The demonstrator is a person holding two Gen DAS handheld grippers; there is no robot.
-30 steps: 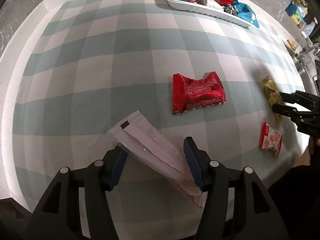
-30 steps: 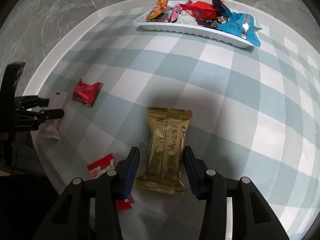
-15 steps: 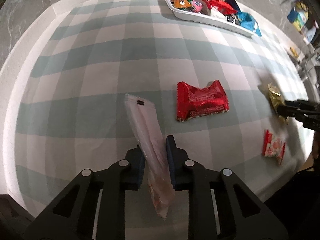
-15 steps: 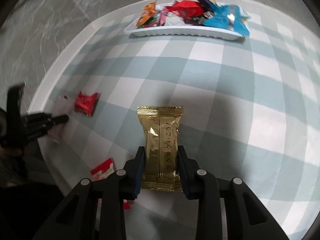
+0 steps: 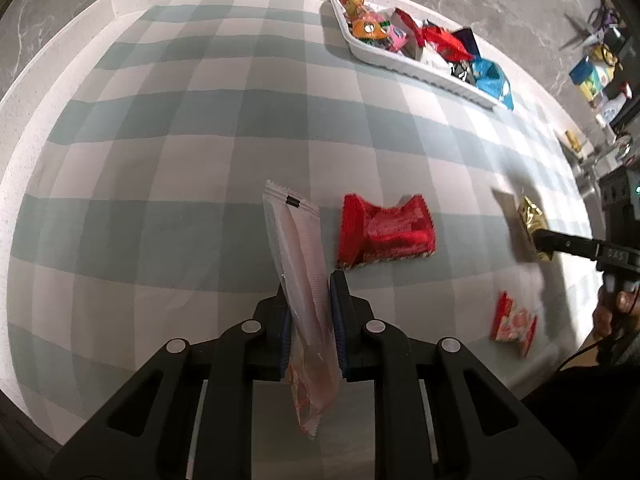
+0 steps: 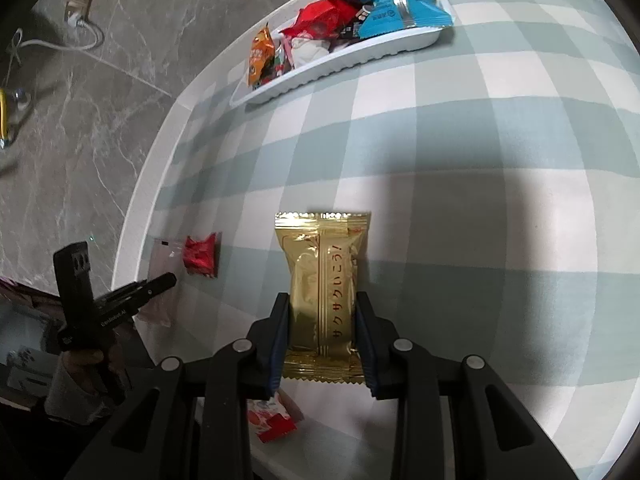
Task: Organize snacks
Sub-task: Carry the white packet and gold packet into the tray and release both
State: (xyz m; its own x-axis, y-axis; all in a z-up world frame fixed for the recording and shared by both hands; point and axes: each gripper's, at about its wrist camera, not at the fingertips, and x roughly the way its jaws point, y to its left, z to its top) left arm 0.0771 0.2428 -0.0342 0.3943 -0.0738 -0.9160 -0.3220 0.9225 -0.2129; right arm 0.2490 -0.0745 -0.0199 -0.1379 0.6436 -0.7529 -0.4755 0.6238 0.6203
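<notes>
Gold snack (image 6: 323, 289) lettered サクサクいこう!, right gripper (image 6: 322, 340) clamped

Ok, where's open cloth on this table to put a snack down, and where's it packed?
Bare checks stretch between the white tray and the red packet, and across the left half of the cloth. The tray is heaped full. The near right corner is crowded by the small strawberry packet.

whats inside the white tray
The white tray holds a heap of snack packets: an orange one, a red one, a blue one. Whatever lies beneath the pile is covered.
</notes>
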